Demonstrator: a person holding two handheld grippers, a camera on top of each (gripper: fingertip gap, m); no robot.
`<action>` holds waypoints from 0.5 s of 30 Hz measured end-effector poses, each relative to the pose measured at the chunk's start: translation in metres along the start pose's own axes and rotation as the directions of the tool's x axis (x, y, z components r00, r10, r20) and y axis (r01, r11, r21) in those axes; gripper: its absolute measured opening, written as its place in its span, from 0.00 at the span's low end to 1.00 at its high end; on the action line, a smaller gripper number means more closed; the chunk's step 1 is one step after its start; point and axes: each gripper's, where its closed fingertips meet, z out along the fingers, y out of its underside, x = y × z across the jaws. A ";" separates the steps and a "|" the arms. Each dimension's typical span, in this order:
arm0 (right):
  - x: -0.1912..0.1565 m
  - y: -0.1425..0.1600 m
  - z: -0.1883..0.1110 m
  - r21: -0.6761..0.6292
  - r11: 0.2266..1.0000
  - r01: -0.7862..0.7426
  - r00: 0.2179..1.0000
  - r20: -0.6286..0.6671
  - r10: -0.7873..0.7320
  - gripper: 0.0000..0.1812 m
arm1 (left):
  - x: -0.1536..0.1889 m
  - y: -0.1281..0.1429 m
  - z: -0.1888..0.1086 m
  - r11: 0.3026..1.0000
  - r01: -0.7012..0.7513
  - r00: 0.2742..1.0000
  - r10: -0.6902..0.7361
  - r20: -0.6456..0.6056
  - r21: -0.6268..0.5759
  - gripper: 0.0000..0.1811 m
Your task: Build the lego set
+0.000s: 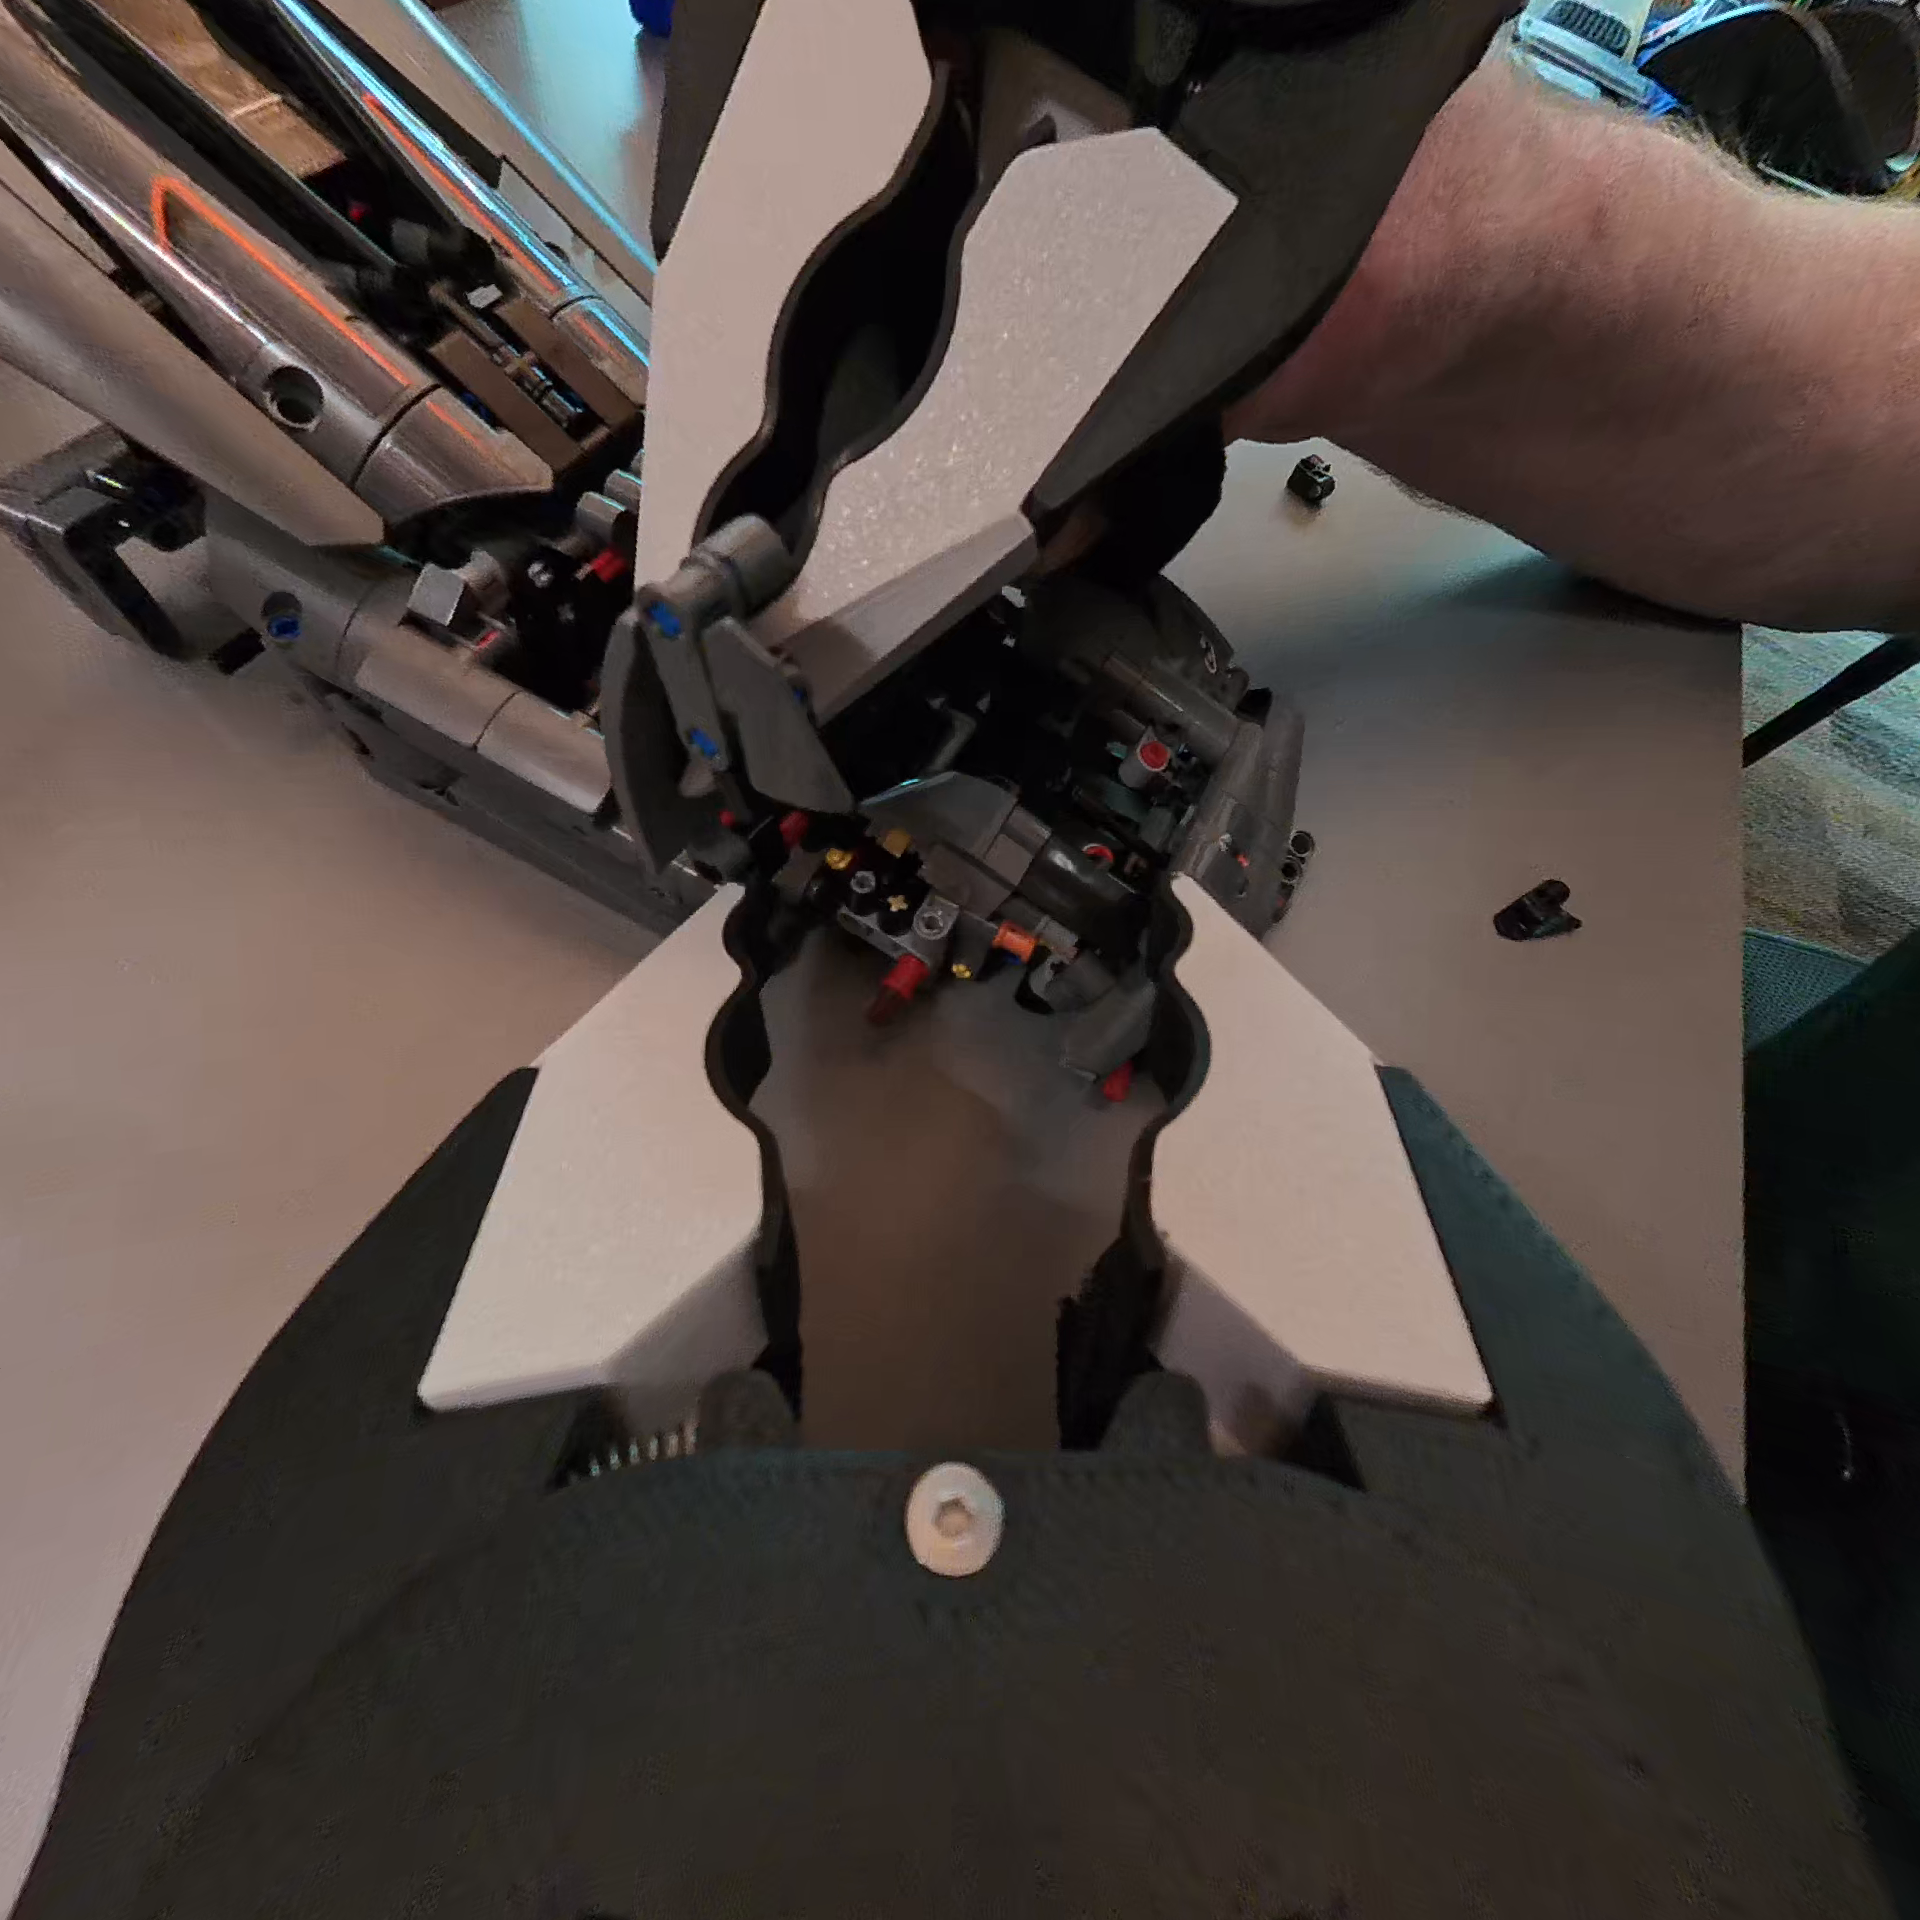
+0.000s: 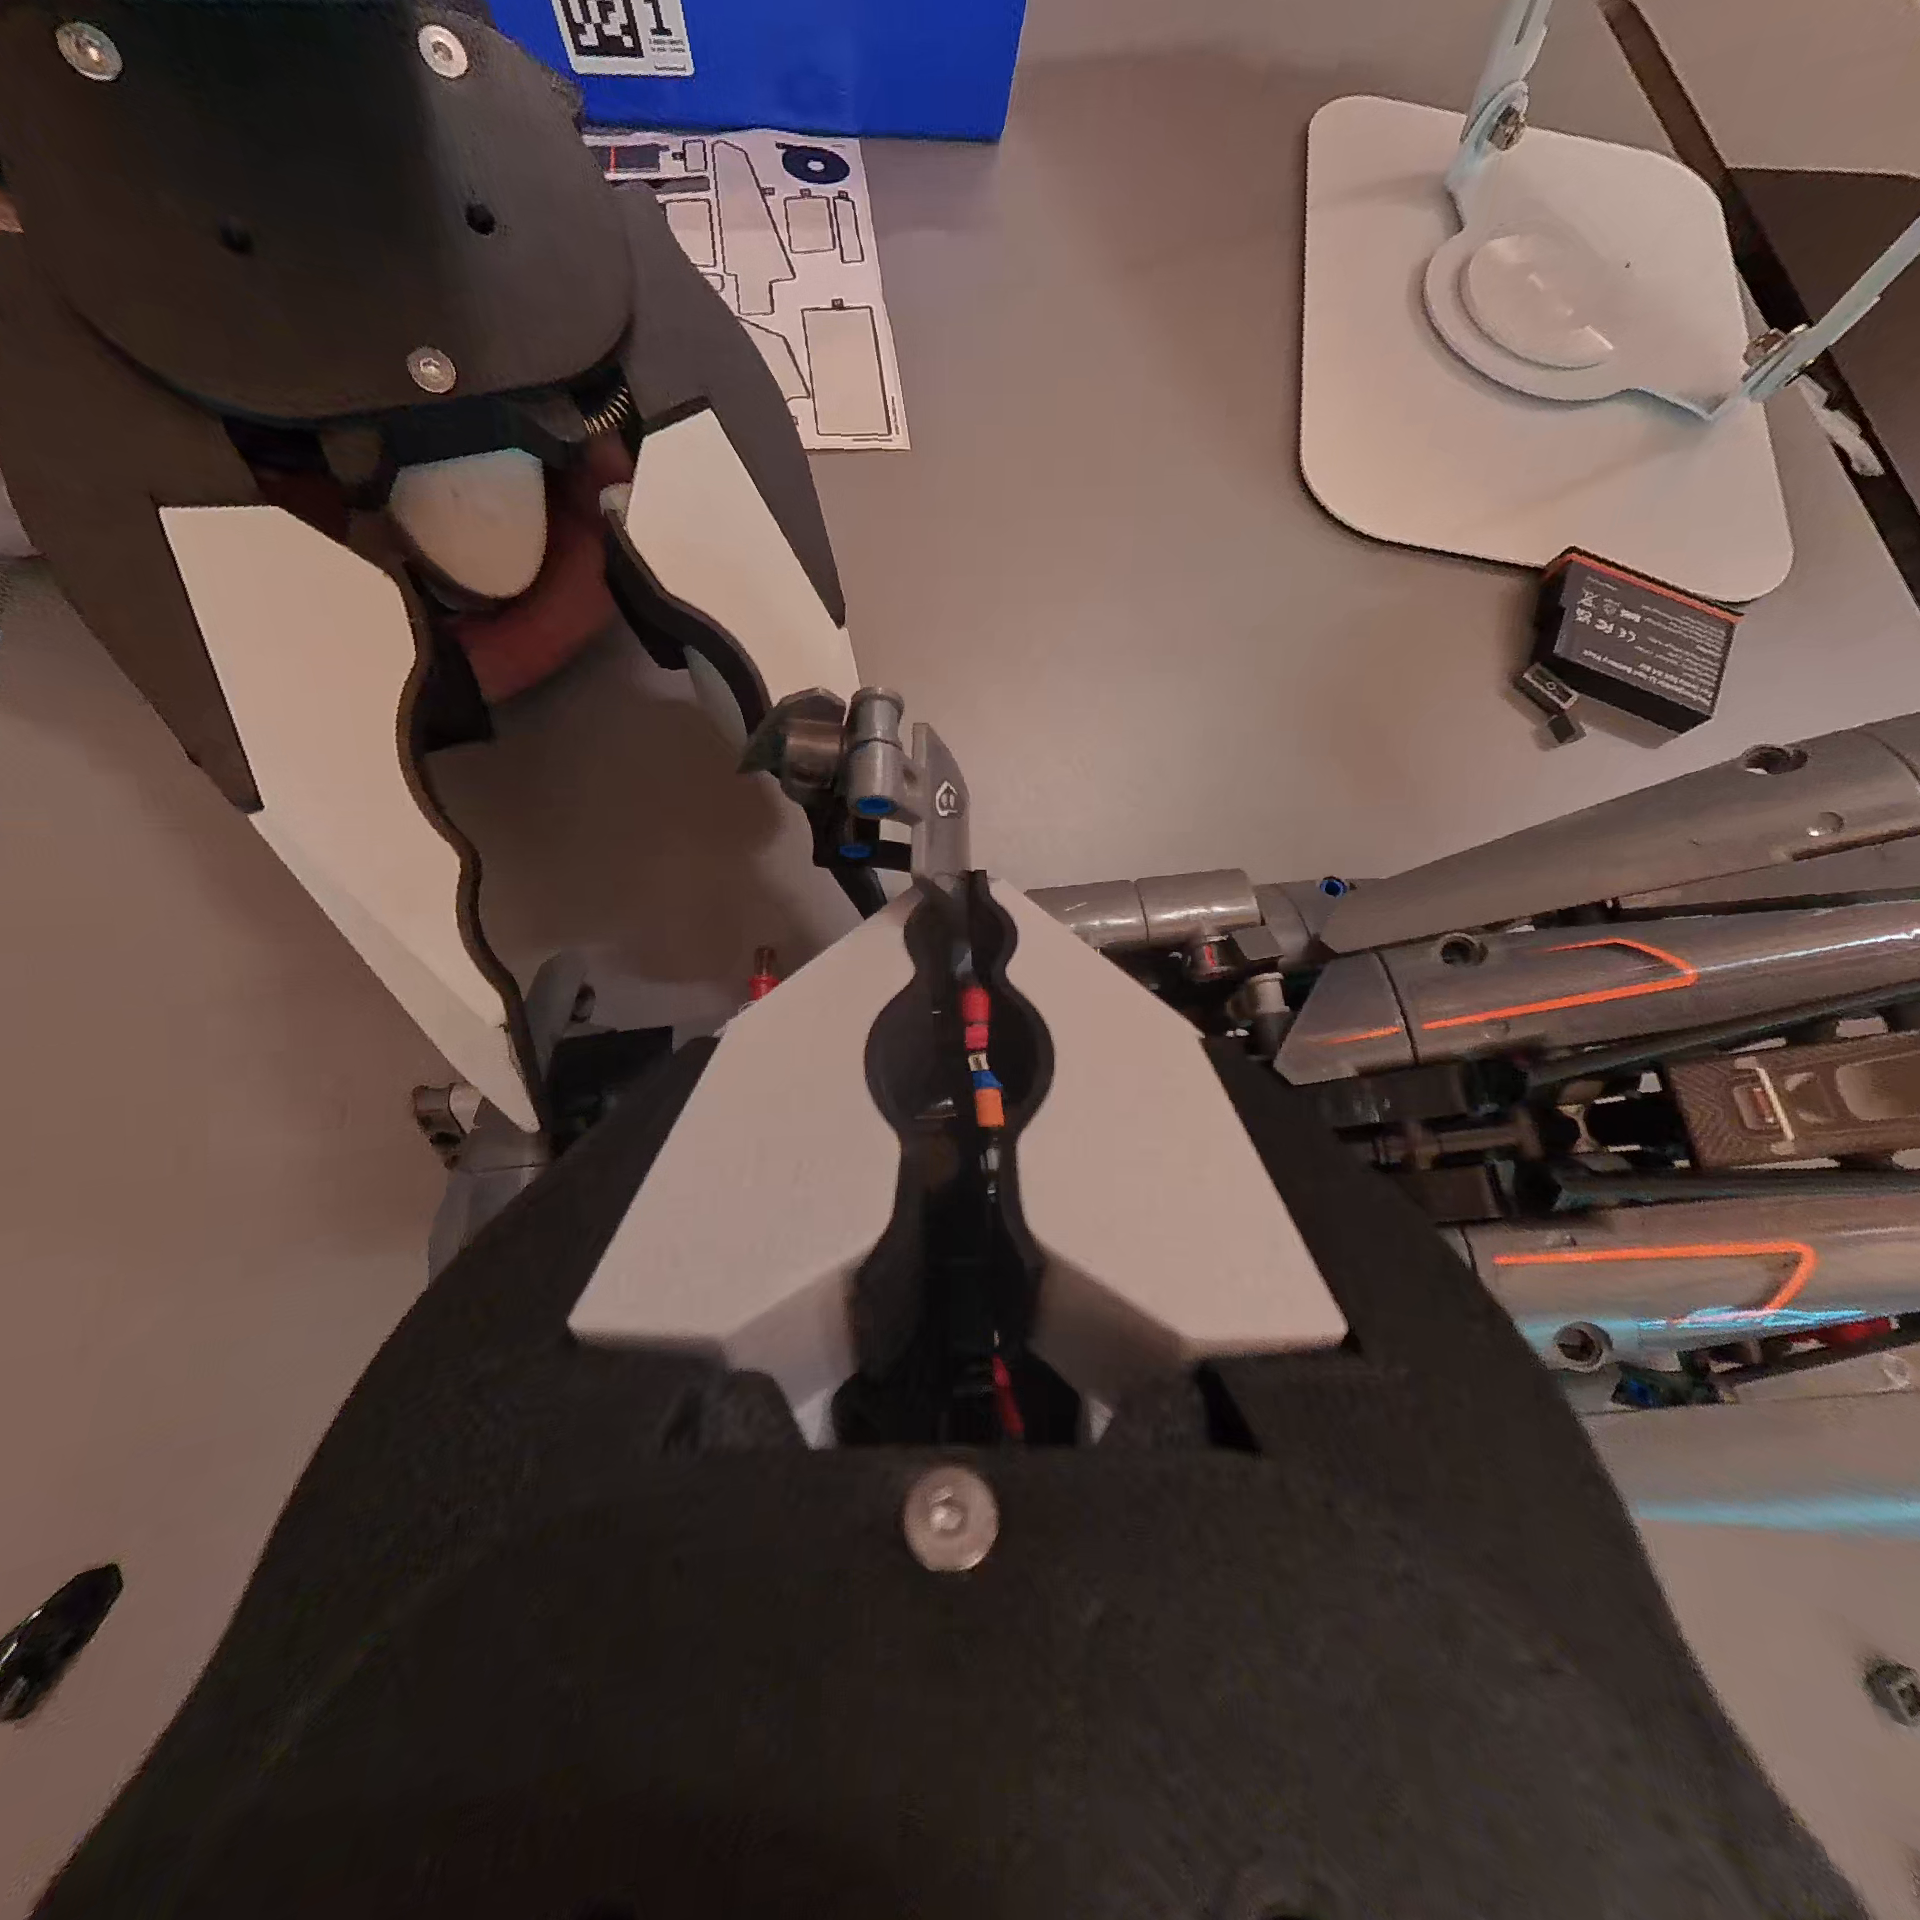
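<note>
right wrist view: right gripper (image 2: 951, 894) pinching grey lego subassembly (image 2: 914, 790), left gripper (image 2: 634, 894) spread beside it

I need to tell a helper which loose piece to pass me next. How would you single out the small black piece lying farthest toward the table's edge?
Start at the big grey lego model mid-table. On its right, two small black pieces lie loose on the bare table. Yours is the black piece nearer the left tool and the table's edge; it is elongated, while the other black piece, beside the forearm, is stubby.

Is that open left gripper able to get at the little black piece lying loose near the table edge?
Probably yes. The left gripper is open and holds nothing, and the black piece lies alone on bare table off to its right, beside the model. It would only need to swing right.
</note>
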 end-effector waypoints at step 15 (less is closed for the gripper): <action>0.002 0.001 -0.004 0.023 1.000 -0.018 1.000 -0.003 0.018 0.01 | 0.001 -0.003 0.004 0.998 -0.064 0.996 0.064 0.057 -0.006 0.39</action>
